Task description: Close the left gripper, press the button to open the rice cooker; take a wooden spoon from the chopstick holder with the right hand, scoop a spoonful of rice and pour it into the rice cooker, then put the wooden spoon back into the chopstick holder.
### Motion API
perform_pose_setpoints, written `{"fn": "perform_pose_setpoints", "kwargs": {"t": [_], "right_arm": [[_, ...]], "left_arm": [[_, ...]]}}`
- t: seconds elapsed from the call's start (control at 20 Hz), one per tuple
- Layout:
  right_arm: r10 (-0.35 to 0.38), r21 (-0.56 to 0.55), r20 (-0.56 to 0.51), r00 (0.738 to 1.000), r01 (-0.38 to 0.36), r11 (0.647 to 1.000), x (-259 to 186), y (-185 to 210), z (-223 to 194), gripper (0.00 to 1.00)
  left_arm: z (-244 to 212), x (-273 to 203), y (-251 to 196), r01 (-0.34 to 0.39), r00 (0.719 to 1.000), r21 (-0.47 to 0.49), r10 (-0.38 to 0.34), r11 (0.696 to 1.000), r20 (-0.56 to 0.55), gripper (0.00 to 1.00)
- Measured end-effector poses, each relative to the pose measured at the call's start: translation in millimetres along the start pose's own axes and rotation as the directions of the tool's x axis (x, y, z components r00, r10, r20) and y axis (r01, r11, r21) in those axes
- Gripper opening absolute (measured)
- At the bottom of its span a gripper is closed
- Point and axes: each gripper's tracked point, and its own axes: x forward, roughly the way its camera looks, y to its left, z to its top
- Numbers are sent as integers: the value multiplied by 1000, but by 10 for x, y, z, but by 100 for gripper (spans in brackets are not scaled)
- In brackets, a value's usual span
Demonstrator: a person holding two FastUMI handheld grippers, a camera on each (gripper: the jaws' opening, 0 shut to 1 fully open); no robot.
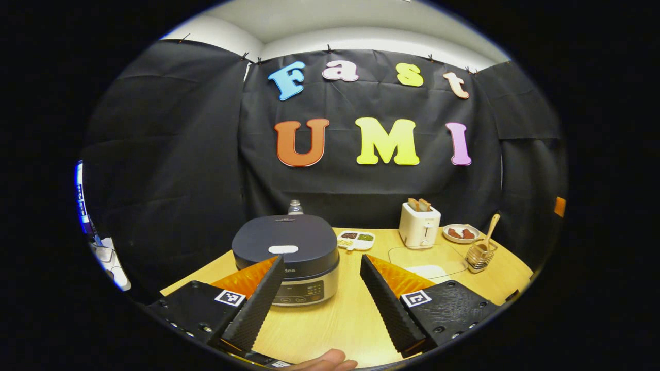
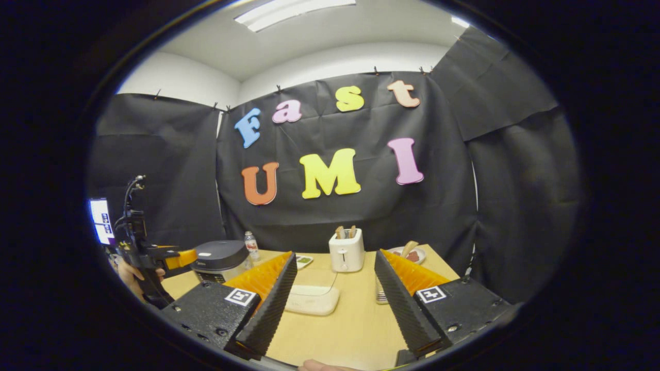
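Starting first step: our left claw (image 1: 320, 296) wide open near rice cooker (image 1: 286, 257), lid down. Right claw (image 2: 335, 299) open, empty. Next we shut left, press button (image 1: 283, 249).

Black cloth (image 1: 170, 154) hangs pinned as the booth's wall across the middle of both views. Above it, white wall (image 2: 330, 62) and ceiling, with a bright ceiling light (image 2: 294, 13) at top centre. The wooden counter (image 1: 350, 314) fills the lower middle.

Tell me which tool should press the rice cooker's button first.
Left. The left tool hangs open directly before the closed dark-lidded rice cooker; its fingers must shut first. The right tool faces the white toaster, with the cooker off to its left.
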Motion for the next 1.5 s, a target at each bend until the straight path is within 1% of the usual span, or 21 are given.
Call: {"fn": "perform_pose_setpoints", "kwargs": {"t": [0.05,0.3,0.45,0.55,0.7,0.75,0.9,0.95,1.1,1.25,1.4,1.5], "right_arm": [[-1,5,2,1000,1,1000,-11,-13,7,98],[-19,11,7,1000,19,1000,-10,-107,32,98],[-48,24,-17,999,48,999,49,-202,-6,98],[-79,25,-40,996,80,997,65,-279,-41,98],[-73,42,-14,997,73,996,9,-239,144,98],[-82,29,-4,997,83,996,-18,-257,187,98],[-152,-21,21,988,153,988,-108,-409,275,98],[-158,-27,22,987,158,987,-133,-374,279,98],[-137,-36,5,991,137,990,-152,-279,237,98],[-142,-55,-1,990,141,988,-132,-279,217,98],[-141,-54,-12,990,141,989,-95,-267,176,98],[-146,-57,-21,989,144,988,-93,-273,141,98]], "left_arm": [[29,-47,-55,4,1000,4,-4,1000,14,94],[180,-276,-345,7,996,23,-9,1000,84,94],[186,-380,-550,50,996,-6,-50,999,81,94],[189,-438,-632,75,994,-19,-73,997,84,94],[185,-500,-667,79,993,17,-80,997,85,94],[180,-530,-686,84,993,19,-86,996,83,94],[216,-594,-696,110,990,-18,-108,994,88,94],[211,-609,-679,115,990,-29,-112,993,90,94],[127,-596,-648,120,991,-57,-117,991,67,94],[112,-601,-632,124,990,-55,-120,991,68,94],[112,-614,-687,148,987,-53,-144,988,68,94],[130,-632,-676,150,986,-48,-147,987,75,94]]}}
